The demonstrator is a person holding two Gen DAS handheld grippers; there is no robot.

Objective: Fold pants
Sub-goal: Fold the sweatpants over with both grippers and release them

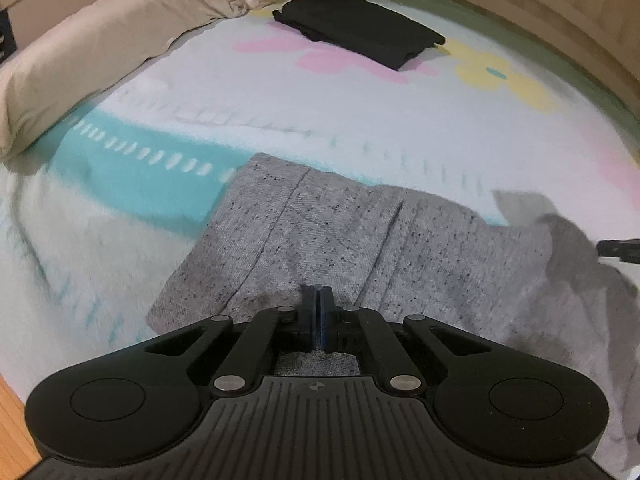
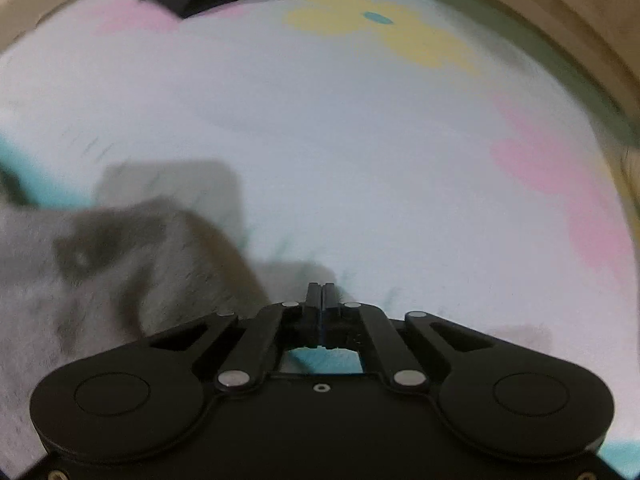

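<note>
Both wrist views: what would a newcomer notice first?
The grey pants lie spread across the near part of the flowered blanket, with the left tongs shut just over them. Far back, a folded black garment sits near the beige pillow. In the blurred right wrist view, the right tongs are shut over bare blanket, the pants off to their left.
</note>
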